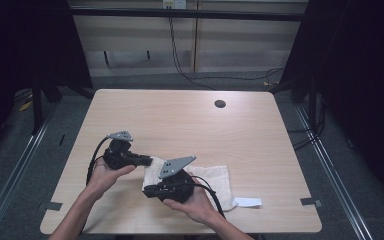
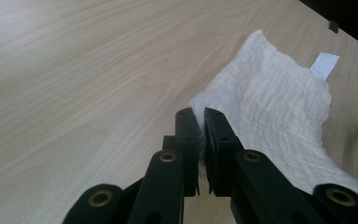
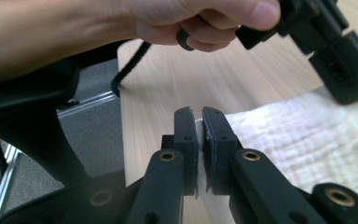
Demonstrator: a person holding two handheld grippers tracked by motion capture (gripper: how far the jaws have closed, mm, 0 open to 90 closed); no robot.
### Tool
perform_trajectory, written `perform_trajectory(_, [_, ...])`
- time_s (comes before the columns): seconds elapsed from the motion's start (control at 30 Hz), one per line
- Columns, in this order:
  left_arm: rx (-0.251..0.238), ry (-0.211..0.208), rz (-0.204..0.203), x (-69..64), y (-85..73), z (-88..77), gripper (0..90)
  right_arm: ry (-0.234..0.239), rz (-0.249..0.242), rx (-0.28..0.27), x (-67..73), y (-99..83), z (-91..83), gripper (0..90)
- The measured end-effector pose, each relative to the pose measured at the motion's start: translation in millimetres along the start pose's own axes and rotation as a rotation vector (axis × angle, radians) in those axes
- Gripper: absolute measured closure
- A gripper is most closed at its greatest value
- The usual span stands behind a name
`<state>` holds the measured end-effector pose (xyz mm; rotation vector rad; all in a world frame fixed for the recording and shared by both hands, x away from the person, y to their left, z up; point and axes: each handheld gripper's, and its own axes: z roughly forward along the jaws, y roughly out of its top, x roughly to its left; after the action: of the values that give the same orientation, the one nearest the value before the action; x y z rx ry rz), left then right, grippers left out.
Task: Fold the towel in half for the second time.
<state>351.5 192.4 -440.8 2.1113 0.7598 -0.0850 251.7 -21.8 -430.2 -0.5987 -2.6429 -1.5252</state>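
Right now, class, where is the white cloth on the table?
In the high view the white cloth lies near the table's front edge, right of centre, its left end pinched by the left gripper and right gripper.

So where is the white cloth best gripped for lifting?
By its near-left edge, pinched at two corners from the person's side: the white cloth is thin and limp, and the left gripper and right gripper are shut there.

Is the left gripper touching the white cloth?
Touching. In the left gripper view, the left gripper has its jaws shut on an edge of the white cloth, with fabric pinched between them.
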Motion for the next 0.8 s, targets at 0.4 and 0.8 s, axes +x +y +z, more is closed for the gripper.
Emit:
perform_trajectory(0.4, [-0.069,0.042,0.017,-1.6,18.5,-27.1,84.8,0.000,-0.026,-0.057,1.3,25.8,-3.2,85.3])
perform_trajectory(0.8, [-0.039,0.002,-0.002,-3.8,18.1,11.8,84.7,-0.049,0.022,-0.053,-4.3,1.0,-7.0,85.2])
